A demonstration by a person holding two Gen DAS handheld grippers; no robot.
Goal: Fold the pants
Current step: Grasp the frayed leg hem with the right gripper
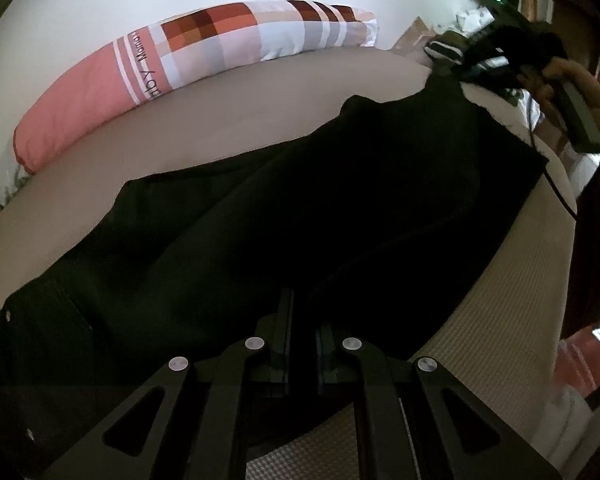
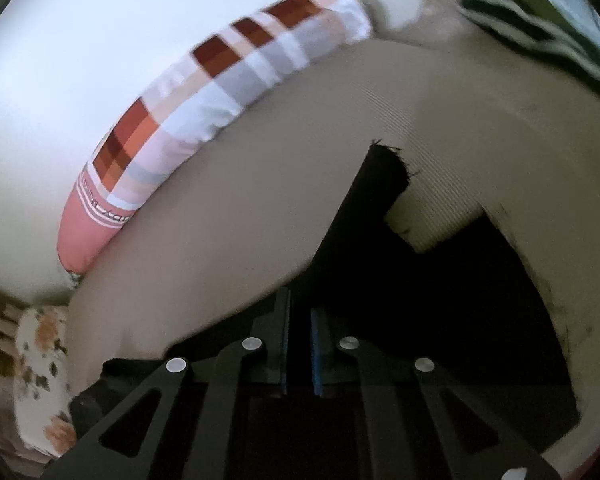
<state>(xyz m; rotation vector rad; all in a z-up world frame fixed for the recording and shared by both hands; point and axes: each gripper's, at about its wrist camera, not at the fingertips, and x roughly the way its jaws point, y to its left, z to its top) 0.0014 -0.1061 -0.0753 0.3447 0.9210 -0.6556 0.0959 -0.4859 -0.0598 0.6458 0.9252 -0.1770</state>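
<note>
Black pants spread across the beige bed, lengthwise between both tools. Left hand-held gripper clamped on the near pants edge, fingers nearly together. Right hand-held gripper pinching the far end, cloth between its blue pads. Patterned pillow along the wall behind.

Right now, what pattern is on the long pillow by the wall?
The pillow has red-orange, grey and white checks with a plain pink end; it shows best in the left wrist view.

The pants are matt black cloth; the bed cover is ribbed beige fabric; the pillow is smooth printed cotton.
</note>
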